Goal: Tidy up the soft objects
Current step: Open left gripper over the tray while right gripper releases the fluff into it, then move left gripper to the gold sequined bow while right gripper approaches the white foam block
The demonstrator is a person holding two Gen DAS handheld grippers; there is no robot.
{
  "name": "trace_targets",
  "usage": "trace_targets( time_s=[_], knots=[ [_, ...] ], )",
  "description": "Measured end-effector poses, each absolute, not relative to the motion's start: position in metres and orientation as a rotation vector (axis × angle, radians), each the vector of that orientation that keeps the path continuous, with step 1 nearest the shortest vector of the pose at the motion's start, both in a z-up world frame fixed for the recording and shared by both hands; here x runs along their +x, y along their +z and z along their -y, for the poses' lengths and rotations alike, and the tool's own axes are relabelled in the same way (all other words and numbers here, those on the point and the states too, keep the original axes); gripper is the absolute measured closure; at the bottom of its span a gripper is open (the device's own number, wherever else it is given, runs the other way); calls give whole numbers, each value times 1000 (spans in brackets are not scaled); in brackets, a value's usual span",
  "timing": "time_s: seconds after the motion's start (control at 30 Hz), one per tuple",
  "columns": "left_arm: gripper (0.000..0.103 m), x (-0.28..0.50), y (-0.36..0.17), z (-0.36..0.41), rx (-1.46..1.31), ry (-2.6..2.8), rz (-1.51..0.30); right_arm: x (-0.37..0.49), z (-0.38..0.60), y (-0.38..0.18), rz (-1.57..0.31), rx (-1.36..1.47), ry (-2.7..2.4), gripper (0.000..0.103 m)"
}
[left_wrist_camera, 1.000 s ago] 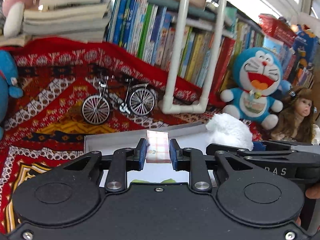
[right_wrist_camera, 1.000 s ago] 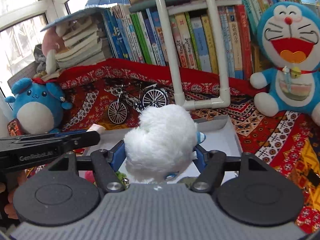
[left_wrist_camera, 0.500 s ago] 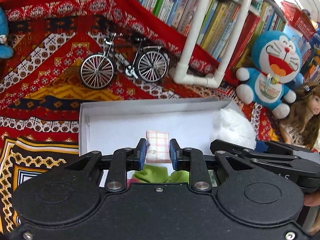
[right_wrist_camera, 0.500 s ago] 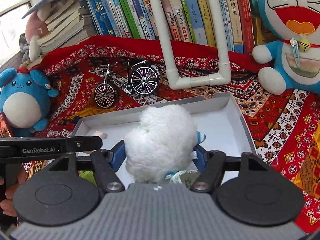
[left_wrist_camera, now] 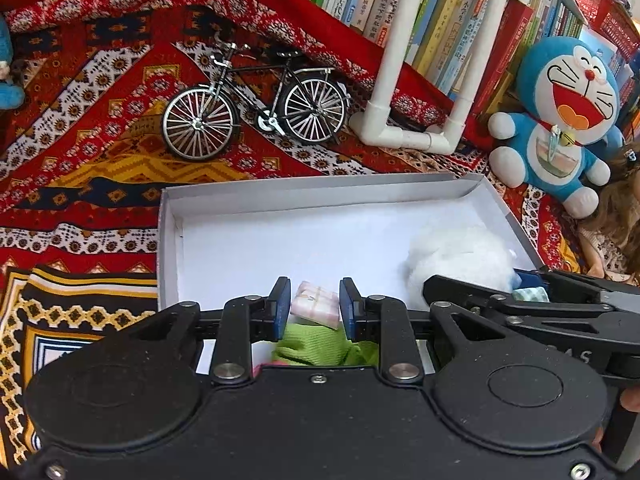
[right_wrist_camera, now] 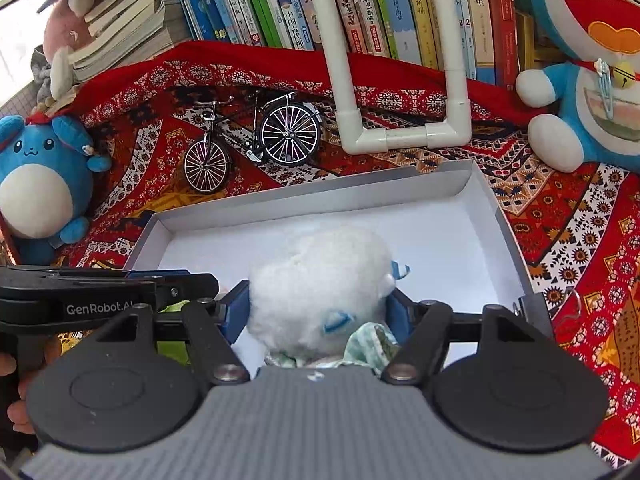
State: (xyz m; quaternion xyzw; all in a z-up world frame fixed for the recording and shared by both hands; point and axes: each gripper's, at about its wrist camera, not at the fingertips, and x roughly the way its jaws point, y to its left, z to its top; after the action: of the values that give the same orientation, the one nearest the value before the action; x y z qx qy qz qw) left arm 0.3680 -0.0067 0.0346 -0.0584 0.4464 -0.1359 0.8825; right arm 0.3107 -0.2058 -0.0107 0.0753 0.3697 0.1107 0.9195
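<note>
Patterned red cloth covers the surface, with a row of books standing along the far side; one red spine reads 海底两万里. A white pipe frame stands in front of the books, and a model bicycle is parked left of it. A blue cat plush sits at the far right and a round blue plush at the far left.

An open white box lies near the middle. The left gripper is over its near left part, its blue pads clasped on either side of a small pink checked packet, which is tilted above a green cloth in the box. Its side carries the label "GenRobot.AI".

The right gripper is at the box's near right, its jaws opening with a white fluffy plush between them, the pads touching its fur. A pale green checked cloth lies just under the plush.
</note>
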Motion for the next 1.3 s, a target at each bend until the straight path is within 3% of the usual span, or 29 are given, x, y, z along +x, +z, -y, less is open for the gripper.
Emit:
trace_targets(
  time_s=[0.13, 0.5, 0.63, 0.93, 1.3],
  knots=[
    [63, 360, 48, 3, -125, -286, -886, 303, 208, -3, -717, 167, 246, 19],
    [40, 311, 103, -12, -94, -256, -712, 260, 207, 39, -586, 143, 283, 12],
    [26, 281, 119, -21, -85, -255, -641, 235, 207, 53, -526, 111, 294, 8],
    [19, 213, 129, -46, -68, -209, -520, 170, 226, 65, -390, 73, 302, 0],
    [13, 151, 92, -67, -63, -50, -429, 108, 252, 52, -284, 34, 256, 0]
  ],
)
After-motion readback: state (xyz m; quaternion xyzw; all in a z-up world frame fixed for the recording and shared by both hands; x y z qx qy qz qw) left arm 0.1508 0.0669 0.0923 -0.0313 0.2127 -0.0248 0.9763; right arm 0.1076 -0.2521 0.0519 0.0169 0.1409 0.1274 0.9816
